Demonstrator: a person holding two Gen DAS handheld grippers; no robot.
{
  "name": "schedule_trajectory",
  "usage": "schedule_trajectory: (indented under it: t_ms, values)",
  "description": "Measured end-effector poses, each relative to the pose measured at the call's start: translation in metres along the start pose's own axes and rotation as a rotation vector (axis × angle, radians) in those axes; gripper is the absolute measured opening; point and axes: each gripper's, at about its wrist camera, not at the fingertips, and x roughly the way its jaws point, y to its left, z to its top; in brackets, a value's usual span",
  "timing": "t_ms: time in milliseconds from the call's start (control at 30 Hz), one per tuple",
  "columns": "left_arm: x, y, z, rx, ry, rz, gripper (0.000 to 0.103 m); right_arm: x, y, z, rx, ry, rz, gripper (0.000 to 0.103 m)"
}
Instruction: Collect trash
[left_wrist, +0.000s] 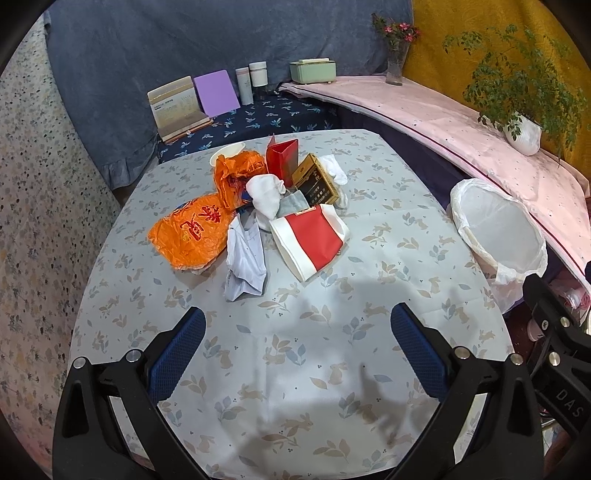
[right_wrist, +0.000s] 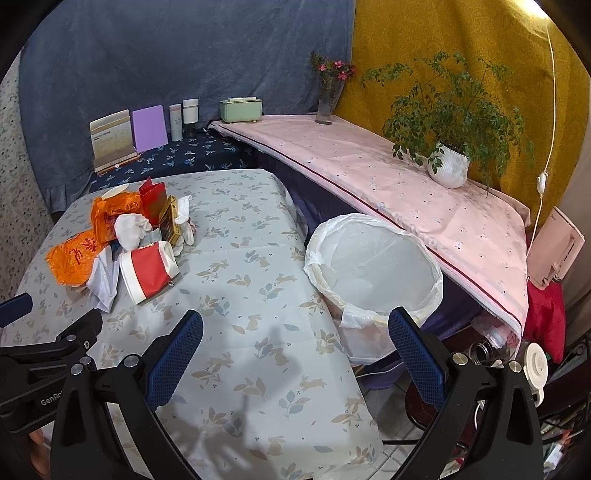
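Both grippers hang over the near end of the table (left_wrist: 332, 369), and the trash pile sits past them toward the table's far end, bunched tight. Left gripper (left_wrist: 297, 347) spread wide, blue pads (left_wrist: 177, 354) well apart, nothing between them; right gripper (right_wrist: 295, 350) just as wide and just as bare, its right pad over the rim of the bin. In the pile, 2 crumpled orange plastic bags with red print: the flatter orange bag (left_wrist: 190, 232) on the pile's left edge, the second orange bag (left_wrist: 236, 173) bunched up behind it. Beside the flat bag lies a wad of pale crumpled paper (left_wrist: 245, 258), and next to that a red-and-white carton (left_wrist: 312, 240) tipped on its side, open mouth toward the grippers. Behind the carton, a balled white tissue (left_wrist: 266, 194), a dark gold-edged box (left_wrist: 316, 182) leaning at a tilt, and a red paper box (left_wrist: 282, 157) standing upright. A white paper cup (left_wrist: 227, 151) peeks out at the pile's far left corner, partly hidden by the bag. Off the table's right edge stands the bin (right_wrist: 373, 266), lined with a white plastic liner, mouth open, just beside the tablecloth.
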Motion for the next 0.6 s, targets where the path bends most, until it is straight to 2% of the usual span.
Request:
schedule_trajectory:
  t_ms: [600]
  values:
    - [-0.0014,0.0046,-0.0001,-0.010,-0.008,0.001,0.096,-0.0006,0.0048,-0.0004,-0.004,0.000,0.007,0.096]
